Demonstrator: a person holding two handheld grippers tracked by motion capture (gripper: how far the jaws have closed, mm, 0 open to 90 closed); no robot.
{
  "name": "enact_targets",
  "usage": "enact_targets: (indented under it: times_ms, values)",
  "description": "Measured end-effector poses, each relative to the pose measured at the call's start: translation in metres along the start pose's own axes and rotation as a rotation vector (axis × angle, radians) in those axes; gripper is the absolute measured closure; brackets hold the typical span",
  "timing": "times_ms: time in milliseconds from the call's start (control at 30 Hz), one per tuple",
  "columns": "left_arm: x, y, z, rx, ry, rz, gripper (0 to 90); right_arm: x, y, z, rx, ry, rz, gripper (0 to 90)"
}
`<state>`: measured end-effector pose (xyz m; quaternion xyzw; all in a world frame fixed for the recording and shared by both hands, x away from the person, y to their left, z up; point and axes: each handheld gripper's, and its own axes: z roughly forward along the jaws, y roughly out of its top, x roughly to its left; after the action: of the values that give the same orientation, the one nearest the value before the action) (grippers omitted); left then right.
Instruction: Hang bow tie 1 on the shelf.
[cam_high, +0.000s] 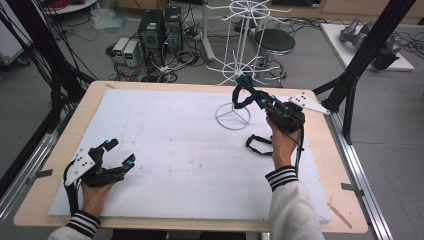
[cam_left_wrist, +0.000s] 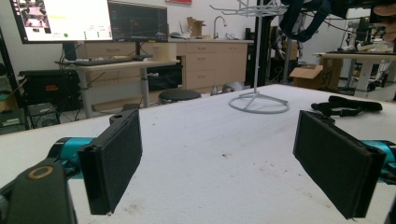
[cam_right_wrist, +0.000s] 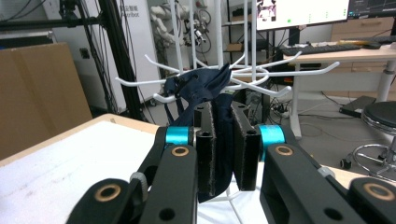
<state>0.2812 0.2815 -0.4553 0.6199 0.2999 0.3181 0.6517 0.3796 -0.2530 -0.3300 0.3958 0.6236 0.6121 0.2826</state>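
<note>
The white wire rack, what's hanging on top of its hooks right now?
A dark navy fabric strap drapes over the white wire rack's hooks, its lower end clamped in the right tongs. Which hook carries it is covered by the bunched fabric.

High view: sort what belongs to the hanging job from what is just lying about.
In the job:
- dark strap, clamped in the right gripper
- white hook rack
- second strap lying on the table

Lying about:
- left gripper, open and idle
- stool
- computer towers
</note>
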Motion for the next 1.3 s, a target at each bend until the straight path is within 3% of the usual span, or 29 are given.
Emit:
enact_targets:
  times_ms: [133, 567, 700, 833, 1067, 1133, 1300]
  values:
    - [0.0, 0.0, 0.0, -0.001, 0.0, 0.0, 16.0, 0.001, -0.001, 0.002, 0.029, -0.017, -0.027, 80.0]
    - [0.001, 0.0, 0.0, -0.001, 0.0, -0.004, 16.1, 0.002, -0.002, 0.001, 0.071, -0.022, -0.049, 76.3]
    - [0.001, 0.0, 0.0, -0.001, 0.0, -0.002, 16.1, 0.002, -0.002, 0.002, 0.093, -0.023, -0.062, 70.8]
    - [0.001, 0.0, 0.0, -0.001, 0.0, -0.005, 16.1, 0.004, -0.002, 0.002, 0.099, -0.014, -0.059, 55.6]
    - [0.0, 0.0, 0.0, -0.001, 0.002, -0.001, 16.1, 0.008, -0.001, 0.0, 0.1, -0.06, -0.075, 11.3]
    - [0.0, 0.0, 0.0, 0.0, -0.001, 0.003, 16.1, 0.01, 0.0, -0.002, 0.113, -0.073, -0.088, 10.7]
    - [0.0, 0.0, 0.0, 0.003, -0.007, 0.005, 16.1, 0.015, 0.003, -0.007, 0.102, -0.049, -0.122, 6.4]
